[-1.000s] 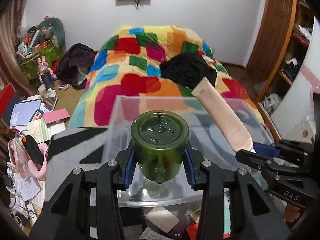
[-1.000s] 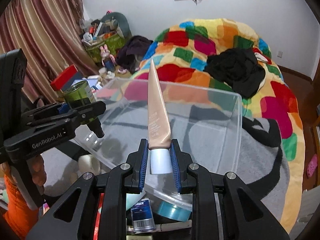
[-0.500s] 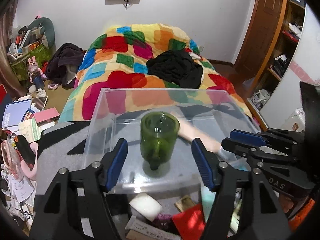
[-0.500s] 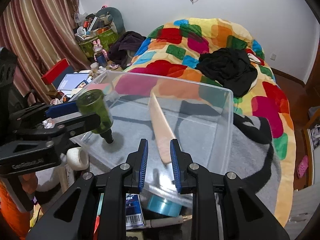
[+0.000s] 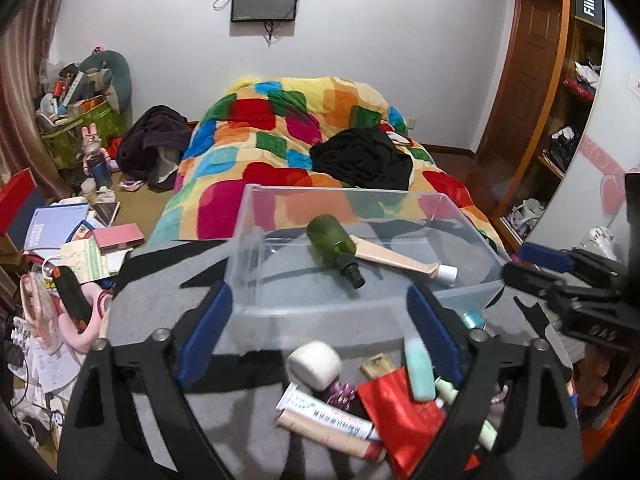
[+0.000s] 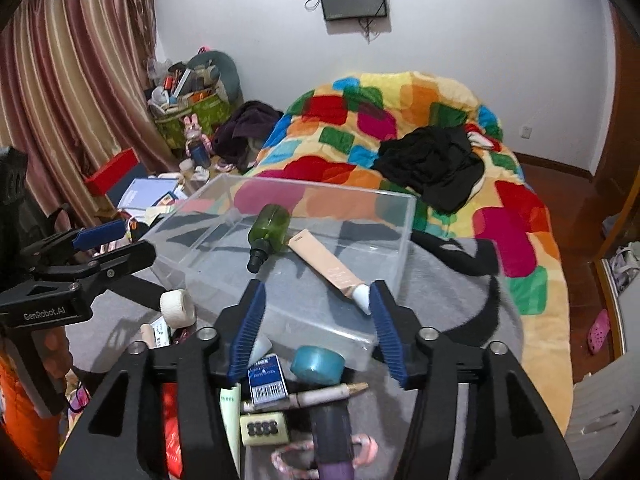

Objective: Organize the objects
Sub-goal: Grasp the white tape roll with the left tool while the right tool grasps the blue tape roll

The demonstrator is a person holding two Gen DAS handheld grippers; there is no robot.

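Objects waiting nearest the cameras: a white tape roll point(image 5: 315, 364), a mint tube point(image 5: 418, 368), a red packet point(image 5: 400, 412), a teal roll point(image 6: 317, 364) and a pen point(image 6: 316, 397) lie loose on the grey blanket point(image 5: 168, 280), just before the bin.
Left claw point(image 5: 320, 332): wide open, holding nothing, hovering over the loose pile.
Right claw point(image 6: 314, 328): wide open, holding nothing, at the bin's near wall.
Clear plastic bin point(image 5: 256, 248): sits on the grey blanket, beyond both claws.
Green bottle point(image 5: 334, 248): lying on its side inside the bin, black cap toward the cameras.
Beige tube point(image 5: 400, 261): lying flat inside the bin, touching the bottle, white cap toward the right wall.
Bed point(image 5: 280, 128): behind the bin, covered by a bright patchwork quilt with black clothing point(image 5: 364, 160) on it.
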